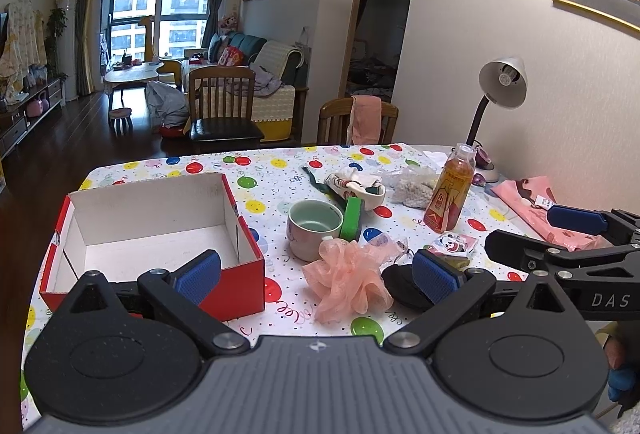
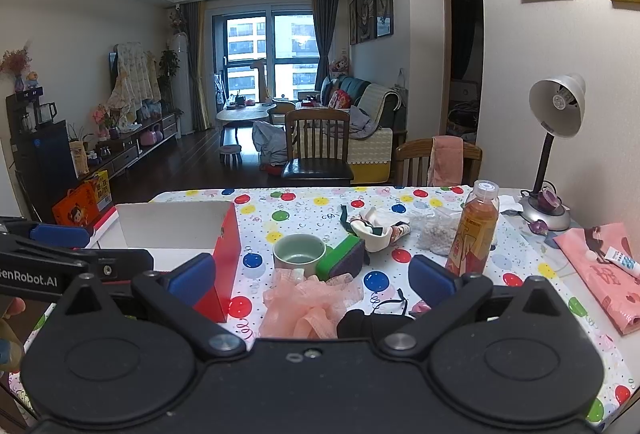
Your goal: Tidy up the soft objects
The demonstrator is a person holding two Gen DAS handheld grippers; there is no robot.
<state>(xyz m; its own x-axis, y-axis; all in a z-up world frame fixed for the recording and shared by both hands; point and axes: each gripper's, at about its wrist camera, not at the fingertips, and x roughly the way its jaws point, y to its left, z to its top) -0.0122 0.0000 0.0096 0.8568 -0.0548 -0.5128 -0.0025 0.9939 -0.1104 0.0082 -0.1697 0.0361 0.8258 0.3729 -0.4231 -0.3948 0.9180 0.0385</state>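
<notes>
Pink mesh puff (image 1: 348, 280) sits low centre, touching the cup (image 1: 314, 234); with both hand-held grippers (image 1: 316, 274) (image 2: 312, 280) wide and empty, your grab could tip it.

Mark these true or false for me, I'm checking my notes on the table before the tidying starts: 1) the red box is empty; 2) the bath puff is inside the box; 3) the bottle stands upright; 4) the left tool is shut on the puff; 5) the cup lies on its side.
1) The red box is empty: true, only its white inside shows.
2) The pink bath puff is in the box: false, it lies on the tablecloth beside the box.
3) The bottle stands upright: true.
4) The left tool is shut on the puff: false, it is open and holds nothing.
5) The cup lies on its side: false, it stands upright, mouth up.
</notes>
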